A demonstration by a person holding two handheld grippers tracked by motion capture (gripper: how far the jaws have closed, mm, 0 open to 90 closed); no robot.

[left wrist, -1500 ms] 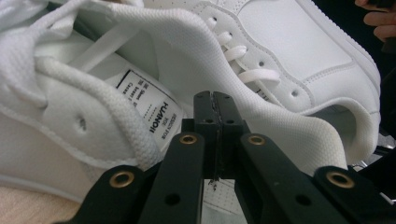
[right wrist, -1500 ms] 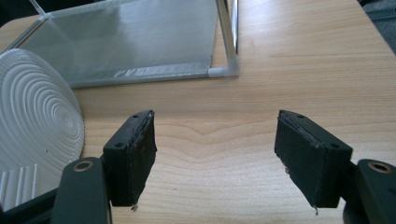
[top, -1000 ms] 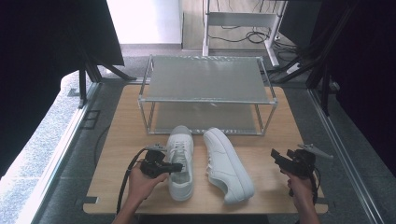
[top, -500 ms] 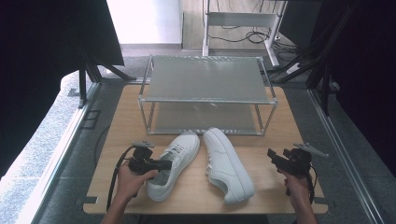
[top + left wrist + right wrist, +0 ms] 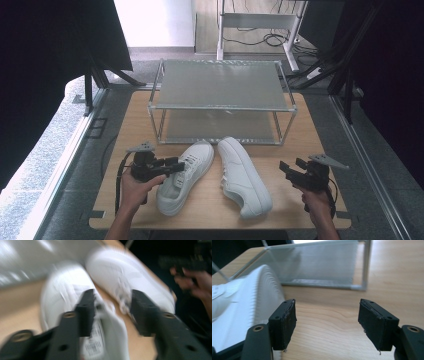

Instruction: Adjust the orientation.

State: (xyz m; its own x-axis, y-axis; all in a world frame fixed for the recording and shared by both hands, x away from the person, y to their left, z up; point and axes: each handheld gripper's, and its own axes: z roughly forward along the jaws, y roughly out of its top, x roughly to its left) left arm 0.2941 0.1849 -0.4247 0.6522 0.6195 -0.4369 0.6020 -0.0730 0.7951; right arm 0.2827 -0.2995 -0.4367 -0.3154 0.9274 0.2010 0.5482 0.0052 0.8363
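Two white sneakers lie on the wooden table (image 5: 125,130) in front of a metal rack (image 5: 222,85). The left sneaker (image 5: 182,177) (image 5: 60,290) lies slanted, its toe near the right sneaker (image 5: 243,175) (image 5: 117,267). My left gripper (image 5: 172,165) (image 5: 113,302) is at that slanted sneaker's heel opening. Its jaws have just been opening and stand apart on either side of the collar wall without pressing it. My right gripper (image 5: 287,167) (image 5: 327,307) hovers open and holds nothing, just right of the right sneaker's heel (image 5: 242,305).
The two-tier rack (image 5: 319,265) has mesh shelves and stands at the table's back half. Bare wood lies ahead of my right gripper. Black frame legs flank the table, and cables lie on the floor beyond.
The left sneaker swung from parallel to slanted, its heel dragged leftward by my left gripper. That gripper's jaws then parted from the collar. My right gripper shifted slightly toward the right sneaker.
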